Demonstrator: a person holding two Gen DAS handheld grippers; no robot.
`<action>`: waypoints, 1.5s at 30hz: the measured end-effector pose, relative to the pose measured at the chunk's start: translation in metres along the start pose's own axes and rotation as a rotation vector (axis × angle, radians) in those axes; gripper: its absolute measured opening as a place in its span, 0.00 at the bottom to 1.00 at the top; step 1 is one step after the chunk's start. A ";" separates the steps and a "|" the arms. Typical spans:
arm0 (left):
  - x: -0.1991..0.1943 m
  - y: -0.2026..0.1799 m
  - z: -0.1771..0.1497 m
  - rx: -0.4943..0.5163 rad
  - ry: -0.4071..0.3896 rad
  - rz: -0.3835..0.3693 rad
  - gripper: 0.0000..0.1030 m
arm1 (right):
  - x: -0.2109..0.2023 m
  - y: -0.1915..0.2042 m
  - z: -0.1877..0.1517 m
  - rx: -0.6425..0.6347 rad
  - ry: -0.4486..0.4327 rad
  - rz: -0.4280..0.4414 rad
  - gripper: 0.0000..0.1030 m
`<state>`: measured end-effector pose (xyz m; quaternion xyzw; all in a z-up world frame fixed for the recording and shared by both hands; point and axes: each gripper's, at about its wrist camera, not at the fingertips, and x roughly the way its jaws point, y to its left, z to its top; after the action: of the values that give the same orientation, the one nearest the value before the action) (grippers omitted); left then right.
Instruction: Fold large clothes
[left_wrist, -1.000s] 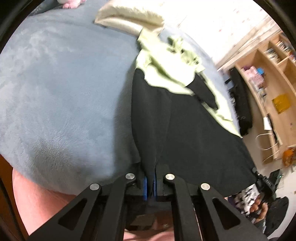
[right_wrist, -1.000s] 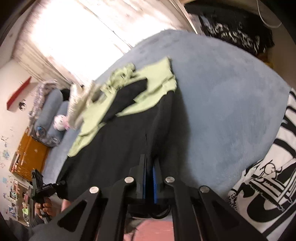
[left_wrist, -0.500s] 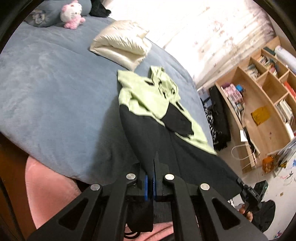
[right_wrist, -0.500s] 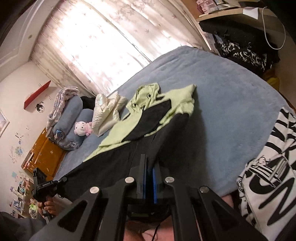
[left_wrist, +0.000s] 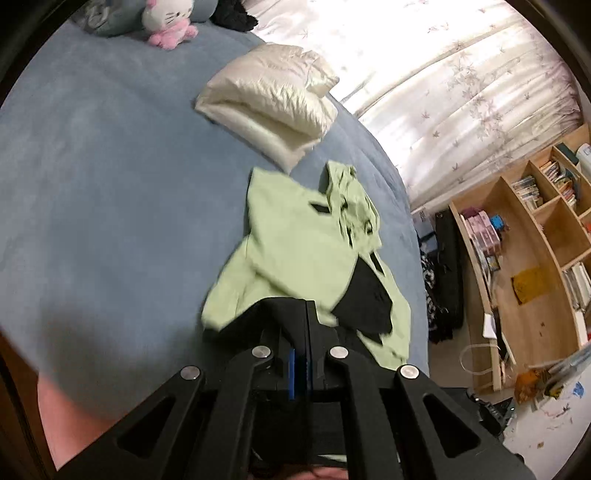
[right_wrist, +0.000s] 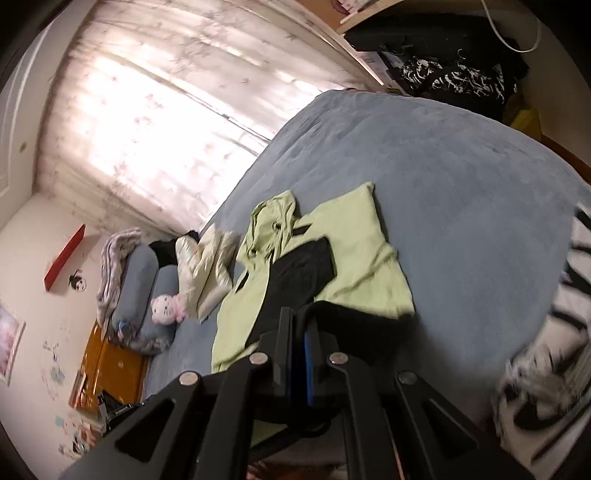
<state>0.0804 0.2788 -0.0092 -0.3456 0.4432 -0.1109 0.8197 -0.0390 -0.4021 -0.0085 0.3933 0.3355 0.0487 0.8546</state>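
Progress looks about halfway: the pale-green and black hooded sweatshirt (left_wrist: 295, 254) lies on the grey-blue plush bed (left_wrist: 110, 192), sleeves already crossed in over the chest. Left gripper (left_wrist: 301, 332) and right gripper (right_wrist: 297, 332) both have jaws clamped tight on the black hem, carrying it up toward the hood. I'd judge the lengthwise fold is underway; laying it down and smoothing remain.

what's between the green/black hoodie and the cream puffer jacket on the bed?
Nothing: only a short strip of bare blue bedspread separates the hoodie from the cream puffer jacket. Clearest in the left wrist view; the right wrist view shows them close together.
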 end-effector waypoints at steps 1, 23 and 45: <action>0.010 -0.006 0.012 0.015 -0.003 0.005 0.02 | 0.010 0.003 0.011 -0.005 0.001 -0.003 0.04; 0.235 -0.013 0.130 0.304 0.076 0.331 0.74 | 0.249 -0.016 0.125 -0.193 0.122 -0.281 0.78; 0.297 -0.040 0.121 0.575 -0.053 0.452 0.03 | 0.305 -0.032 0.108 -0.408 0.109 -0.446 0.06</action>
<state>0.3557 0.1611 -0.1315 0.0031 0.4379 -0.0379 0.8982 0.2564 -0.3873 -0.1440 0.1270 0.4421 -0.0528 0.8864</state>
